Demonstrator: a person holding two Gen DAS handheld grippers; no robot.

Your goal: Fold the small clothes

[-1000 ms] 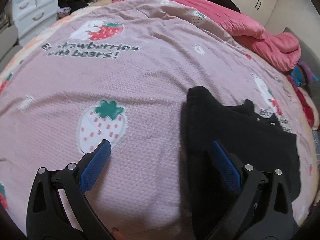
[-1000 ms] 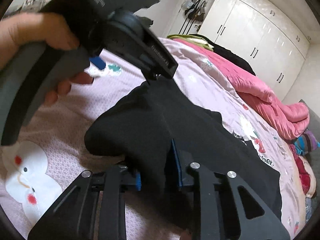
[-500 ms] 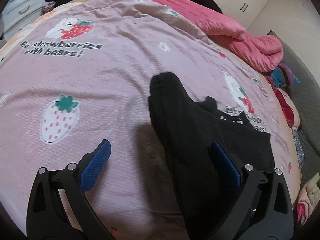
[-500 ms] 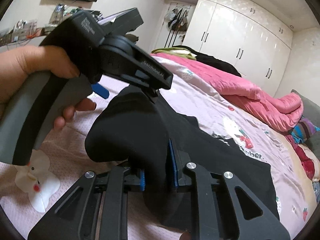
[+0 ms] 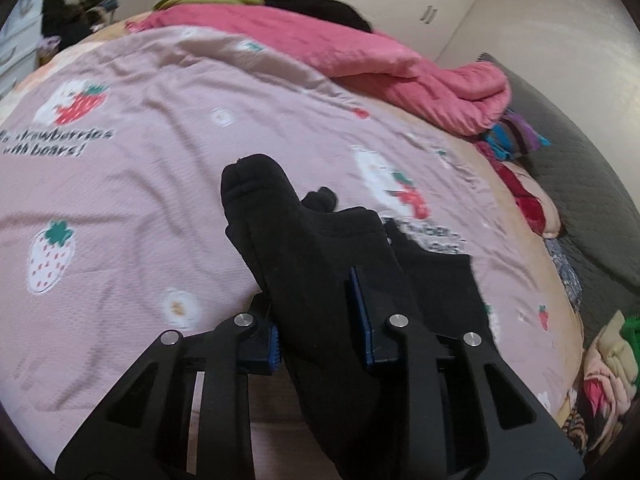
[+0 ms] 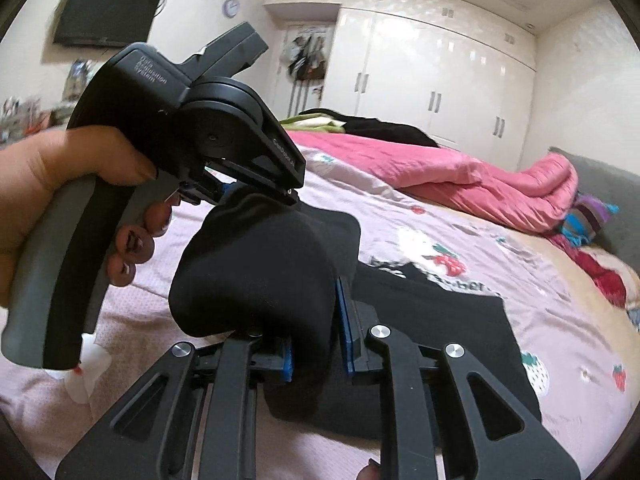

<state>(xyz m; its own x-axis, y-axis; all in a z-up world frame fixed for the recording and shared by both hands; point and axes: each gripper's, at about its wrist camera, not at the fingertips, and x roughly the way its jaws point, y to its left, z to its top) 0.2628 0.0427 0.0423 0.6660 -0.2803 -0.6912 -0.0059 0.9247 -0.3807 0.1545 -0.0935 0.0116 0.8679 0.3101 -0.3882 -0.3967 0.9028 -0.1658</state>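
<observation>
While raised over pink bedspread [image 5: 160,208]: black garment [image 5: 320,280], clamped by right gripper [image 6: 316,344], left gripper [image 5: 320,336] jaws closing on it; pink quilt [image 5: 400,64] at 1 o'clock.

The pink bedspread [image 5: 168,184] carries black print at about nine o'clock in the left wrist view, partly blurred, reading roughly "strawberries with bears!" beneath a bear-and-strawberry picture. A second such line at three o'clock is cut off by black cloth and unreadable. In the right wrist view, the left gripper [image 6: 224,194] bears "Data Acquisition System" at ten o'clock; the lettering on its side is too blurred to read.
</observation>
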